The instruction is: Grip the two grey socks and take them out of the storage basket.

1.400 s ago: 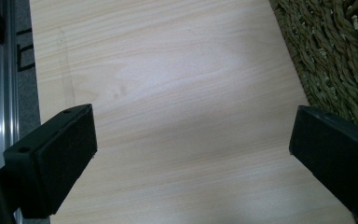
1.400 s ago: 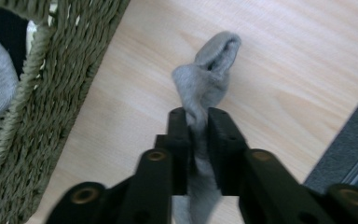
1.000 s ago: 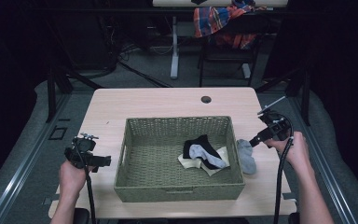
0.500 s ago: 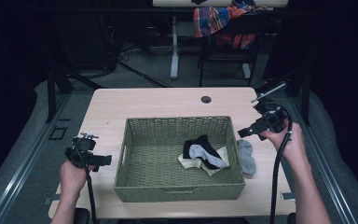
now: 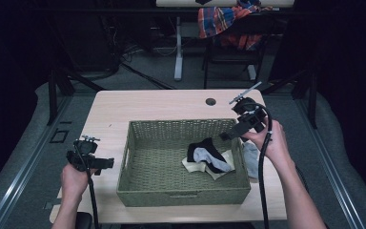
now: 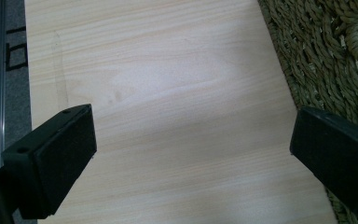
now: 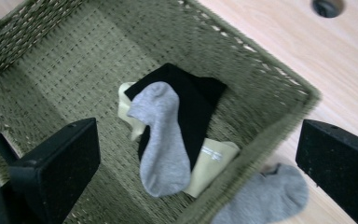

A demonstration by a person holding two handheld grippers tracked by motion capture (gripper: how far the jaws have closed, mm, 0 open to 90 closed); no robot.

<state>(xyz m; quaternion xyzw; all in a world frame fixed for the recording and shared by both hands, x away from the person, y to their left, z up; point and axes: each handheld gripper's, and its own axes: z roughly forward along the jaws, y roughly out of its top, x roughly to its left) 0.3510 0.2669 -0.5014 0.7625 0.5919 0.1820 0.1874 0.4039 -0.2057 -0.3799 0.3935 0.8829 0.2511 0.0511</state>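
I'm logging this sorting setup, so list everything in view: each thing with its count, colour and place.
basket: one, green wicker, middle of the table
grey socks: two; one in the basket on the black sock, one on the table outside the basket's right wall
black sock: one, in the basket
cream sock: one, under the others
table: one, light wood
cable hole: one, dark, far side of the table
plaid cloth: one, red and blue, on a chair behind
left tool: black, open, over bare table
right tool: black, jaws just opened, nothing between them, above the basket's right rim
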